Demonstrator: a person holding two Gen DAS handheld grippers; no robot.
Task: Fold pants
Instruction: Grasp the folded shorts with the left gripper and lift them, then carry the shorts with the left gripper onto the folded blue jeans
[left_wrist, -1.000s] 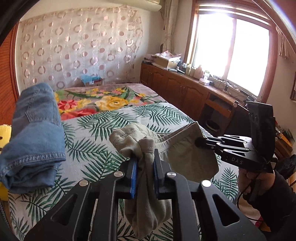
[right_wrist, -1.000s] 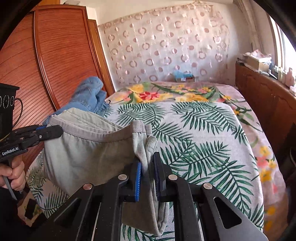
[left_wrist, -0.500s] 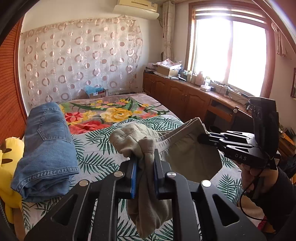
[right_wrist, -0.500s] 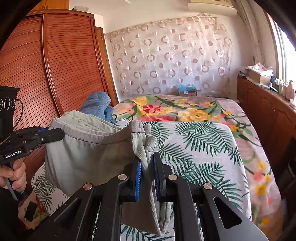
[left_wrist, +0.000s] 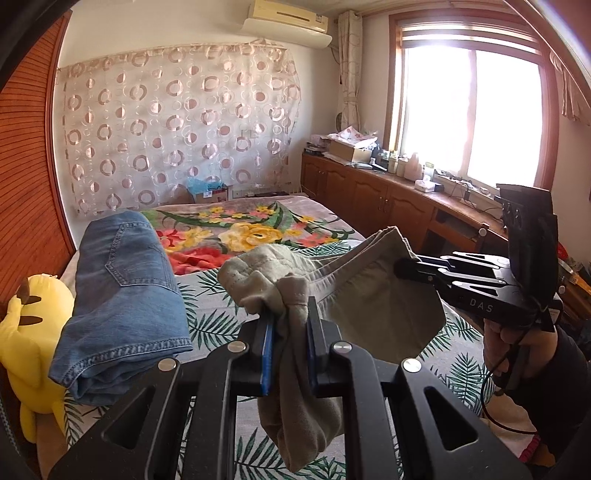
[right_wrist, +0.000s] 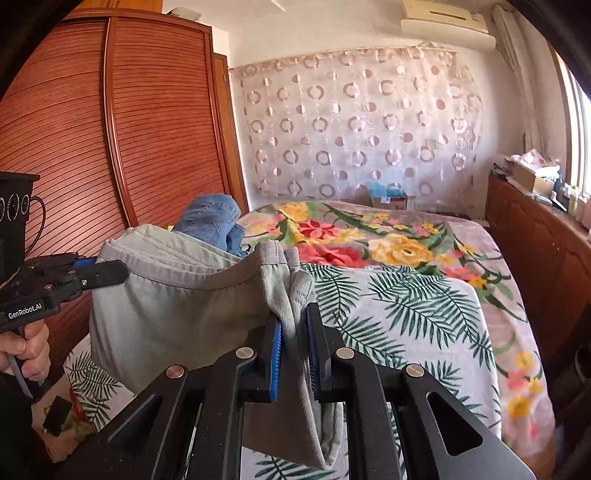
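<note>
Grey-green pants (left_wrist: 373, 295) hang in the air above the bed, held at the waistband between both grippers. My left gripper (left_wrist: 290, 321) is shut on one bunched waistband corner; it also shows at the left of the right wrist view (right_wrist: 110, 271). My right gripper (right_wrist: 295, 325) is shut on the other corner; it shows at the right of the left wrist view (left_wrist: 400, 266). The pants (right_wrist: 177, 295) sag between the two grips, and the legs below are hidden.
The bed (left_wrist: 221, 325) has a palm-leaf sheet and a floral blanket (right_wrist: 369, 236). Folded blue jeans (left_wrist: 122, 291) lie at its left, beside a yellow plush toy (left_wrist: 26, 332). A wooden wardrobe (right_wrist: 110, 147) stands left, wooden cabinets (left_wrist: 388, 206) under the window right.
Both grippers have risen with the pants, lifting them higher above the bed. The grips on the waistband have not changed.
</note>
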